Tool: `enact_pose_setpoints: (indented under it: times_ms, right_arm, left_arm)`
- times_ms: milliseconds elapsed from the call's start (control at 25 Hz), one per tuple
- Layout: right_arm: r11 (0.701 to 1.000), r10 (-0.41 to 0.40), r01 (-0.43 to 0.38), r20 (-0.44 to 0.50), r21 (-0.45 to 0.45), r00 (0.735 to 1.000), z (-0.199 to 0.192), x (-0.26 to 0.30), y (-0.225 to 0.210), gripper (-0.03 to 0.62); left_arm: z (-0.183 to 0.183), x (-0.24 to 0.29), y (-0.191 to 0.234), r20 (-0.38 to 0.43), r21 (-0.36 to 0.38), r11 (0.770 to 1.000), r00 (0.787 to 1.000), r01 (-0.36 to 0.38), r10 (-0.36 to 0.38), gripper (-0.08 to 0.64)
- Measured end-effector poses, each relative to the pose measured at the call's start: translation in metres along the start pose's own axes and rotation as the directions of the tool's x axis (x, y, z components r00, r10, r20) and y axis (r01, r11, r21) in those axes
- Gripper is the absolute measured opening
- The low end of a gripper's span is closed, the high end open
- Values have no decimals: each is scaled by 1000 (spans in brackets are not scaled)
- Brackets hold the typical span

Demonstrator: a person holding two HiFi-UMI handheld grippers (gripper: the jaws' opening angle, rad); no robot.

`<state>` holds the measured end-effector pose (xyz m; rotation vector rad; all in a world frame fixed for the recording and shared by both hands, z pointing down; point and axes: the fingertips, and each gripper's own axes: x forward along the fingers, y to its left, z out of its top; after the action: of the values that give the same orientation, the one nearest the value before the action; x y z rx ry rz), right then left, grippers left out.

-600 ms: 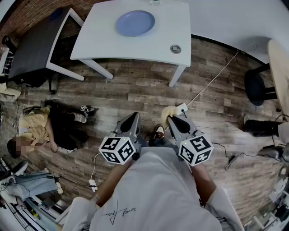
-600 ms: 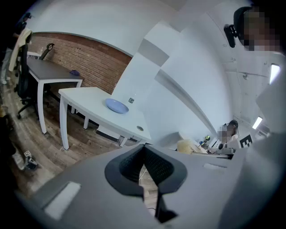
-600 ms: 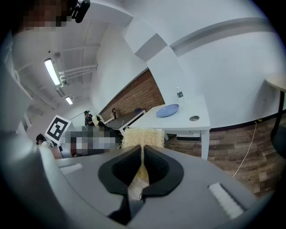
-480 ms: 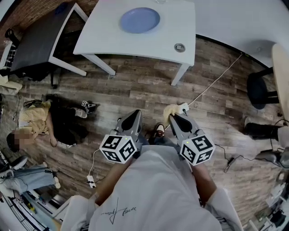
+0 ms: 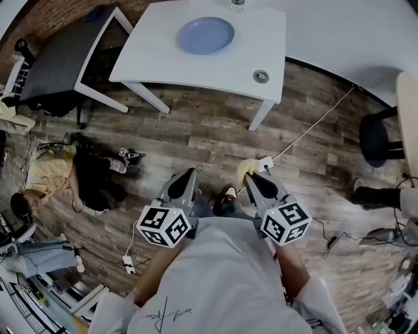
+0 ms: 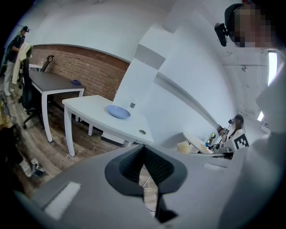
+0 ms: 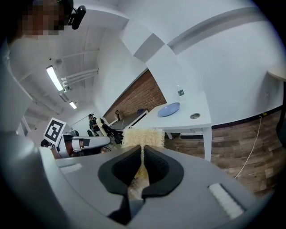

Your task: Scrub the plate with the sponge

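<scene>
L tool (image 6: 144, 147) was pressed together, nothing btwn its pads. R tool (image 7: 142, 152) was pinching the yellow sponge (image 7: 142, 135), its bristly top sticking out past the tips. Both hung low, close to the person's torso, over the wood-plank floor (image 5: 196, 137) and well apart from the white surface (image 5: 157, 62).

The blue plate (image 5: 206, 35) lay on that surface toward its far side, away from every edge. Also on it were a round cable grommet (image 5: 261, 76) near the front R corner and a bottle (image 5: 238, 4) at the far edge, cut off by the frame. A dark desk (image 5: 55, 62) stood just L of the surface; couldn't tell if they touched.

In the way on the floor:
- a white cable (image 5: 313, 121) ran from the wall side to a plug block (image 5: 264, 160) just beside the sponge
- a person (image 5: 59, 186) in a yellow top was down on the floor at L
- a black chair (image 5: 375, 134) stood at R

The floor btwn the tools and the surface's front legs was open.
</scene>
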<state>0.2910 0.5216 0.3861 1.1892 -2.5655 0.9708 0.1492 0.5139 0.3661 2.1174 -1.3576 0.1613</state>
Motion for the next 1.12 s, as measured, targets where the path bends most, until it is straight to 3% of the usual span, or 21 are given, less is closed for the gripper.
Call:
enact_pose_setpoints:
  times_ms: [440, 680, 920, 1120]
  right_arm:
    - [999, 7, -8, -24, -37, 1000, 4, 19, 14, 21]
    - [999, -47, 47, -4, -3, 999, 22, 49, 25, 25]
    - [995, -94, 95, 12, -22, 995, 47, 89, 47, 26]
    - [989, -144, 144, 11, -21, 989, 65, 131, 65, 28]
  left_arm:
    - [4, 0, 16, -25, 26, 1000, 1000, 5, -4, 6]
    - [27, 0, 50, -20, 19, 1000, 1000, 22, -22, 5]
    - [53, 13, 78, -41, 46, 993, 994, 108, -106, 6]
    - [90, 16, 110, -13, 67, 985, 987, 159, -159, 6]
